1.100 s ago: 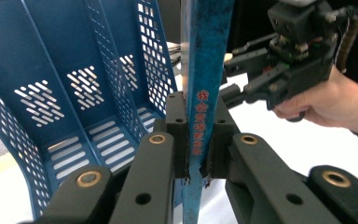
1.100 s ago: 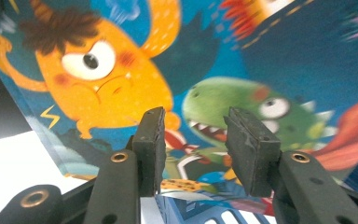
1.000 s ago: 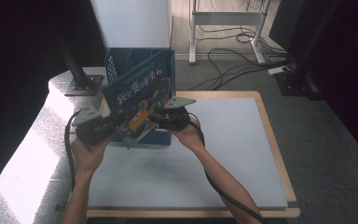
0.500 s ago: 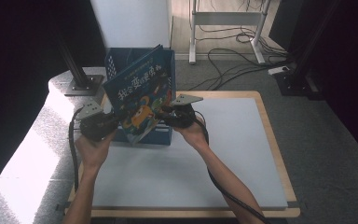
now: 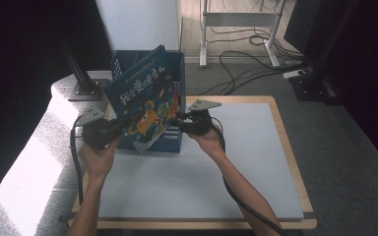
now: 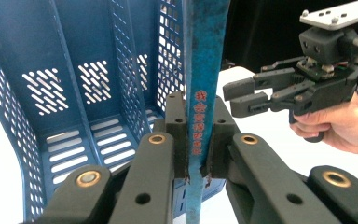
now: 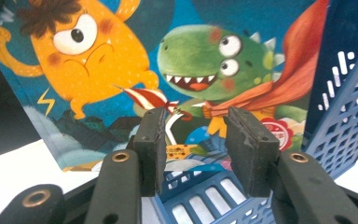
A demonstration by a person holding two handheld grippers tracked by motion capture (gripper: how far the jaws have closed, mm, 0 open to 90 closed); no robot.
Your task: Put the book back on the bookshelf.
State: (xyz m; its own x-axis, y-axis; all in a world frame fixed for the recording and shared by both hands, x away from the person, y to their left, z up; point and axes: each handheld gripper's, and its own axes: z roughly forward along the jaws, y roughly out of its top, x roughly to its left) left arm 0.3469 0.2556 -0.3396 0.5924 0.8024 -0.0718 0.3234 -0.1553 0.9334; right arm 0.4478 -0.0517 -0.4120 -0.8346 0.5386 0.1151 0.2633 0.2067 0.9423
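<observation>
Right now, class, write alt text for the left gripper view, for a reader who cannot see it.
The left gripper is shut on the spine of a blue picture book, held upright on edge. Behind it to the left stands a blue slotted plastic crate; to the right, a hand holds the right gripper, jaws slightly apart, near the book.

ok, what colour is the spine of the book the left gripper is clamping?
Teal blue with red lettering; the spine shows best in the left gripper view, between the left gripper jaws.
</observation>
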